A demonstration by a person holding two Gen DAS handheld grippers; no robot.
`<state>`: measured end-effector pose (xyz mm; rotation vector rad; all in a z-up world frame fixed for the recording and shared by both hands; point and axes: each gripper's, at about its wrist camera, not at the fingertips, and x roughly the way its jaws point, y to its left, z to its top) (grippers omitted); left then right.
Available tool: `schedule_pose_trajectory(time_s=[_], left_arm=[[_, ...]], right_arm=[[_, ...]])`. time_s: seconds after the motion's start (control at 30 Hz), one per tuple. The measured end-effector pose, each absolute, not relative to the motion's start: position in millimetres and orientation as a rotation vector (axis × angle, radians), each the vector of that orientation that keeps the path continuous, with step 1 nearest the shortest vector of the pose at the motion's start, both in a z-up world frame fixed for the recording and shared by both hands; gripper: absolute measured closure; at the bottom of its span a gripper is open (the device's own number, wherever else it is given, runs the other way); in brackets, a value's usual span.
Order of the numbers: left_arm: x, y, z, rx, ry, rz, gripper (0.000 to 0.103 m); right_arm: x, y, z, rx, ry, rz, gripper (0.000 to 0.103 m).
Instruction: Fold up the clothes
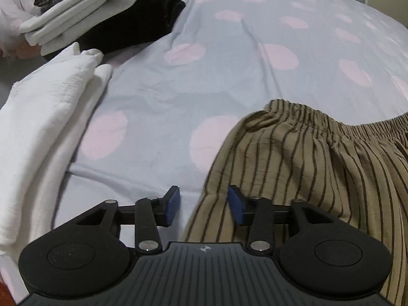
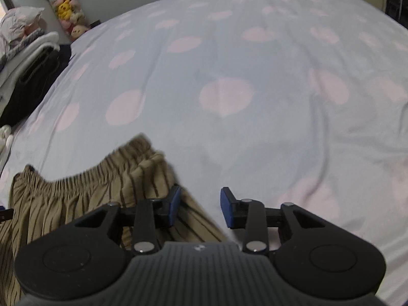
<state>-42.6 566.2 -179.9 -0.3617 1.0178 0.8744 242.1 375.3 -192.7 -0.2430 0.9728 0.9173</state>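
While the striped trousers [image 1: 318,168] are lying unfolded on the bed [image 1: 229,58] at lower right, we are bringing the left gripper [image 1: 204,205] and right gripper [image 2: 200,207], fingers apart and empty, toward the side edges, likely needing pinches next.

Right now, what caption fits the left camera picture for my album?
Open left gripper poised over striped brown pants on a polka-dot bedsheet, beside a folded white cloth.

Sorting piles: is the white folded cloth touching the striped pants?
Apart. The left wrist view shows bare dotted sheet between the white cloth and the striped pants.
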Motion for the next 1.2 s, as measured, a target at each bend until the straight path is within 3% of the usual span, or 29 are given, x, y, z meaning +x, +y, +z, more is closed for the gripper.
schedule_pose_trajectory(time_s=[0.07,0.13,0.5,0.53,0.6,0.67,0.9,0.97,1.03,1.2], left_arm=[[-39.7,562.8,-179.3,-0.356,1.002,0.856,0.096],[-36.2,558.1,-176.6,-0.321,0.988,0.883,0.102],[-40.9,586.9,-159.8,-0.336,0.96,1.06,0.101],[-41.9,585.5,-160.6,-0.342,0.967,1.042,0.1],[-48.6,580.4,-158.3,-0.344,0.962,1.016,0.087],[-62.5,570.2,-150.9,-0.343,0.944,0.992,0.066],[-129.4,520.9,-137.0,-0.32,0.944,1.024,0.051],[-151.4,507.4,-137.6,-0.346,0.958,1.044,0.045],[-170.9,496.0,-141.2,-0.403,0.977,1.064,0.044],[-208.5,468.1,-157.6,-0.58,0.992,1.066,0.043]], right_arm=[[236.1,379.9,-193.7,-0.255,0.949,0.928,0.083],[233.6,382.6,-192.3,-0.264,0.933,0.934,0.101],[277.2,374.0,-159.9,-0.219,0.817,0.726,0.103],[279.2,372.4,-159.7,-0.214,0.838,0.731,0.103],[279.4,365.4,-157.9,-0.202,0.876,0.759,0.1],[274.2,354.0,-152.9,-0.195,0.881,0.796,0.096],[249.7,277.9,-155.9,-0.211,0.929,0.822,0.09],[240.7,247.9,-160.0,-0.179,0.959,0.802,0.084],[231.3,221.5,-163.4,-0.146,0.985,0.77,0.074],[207.3,177.3,-168.9,-0.056,1.037,0.671,0.074]])
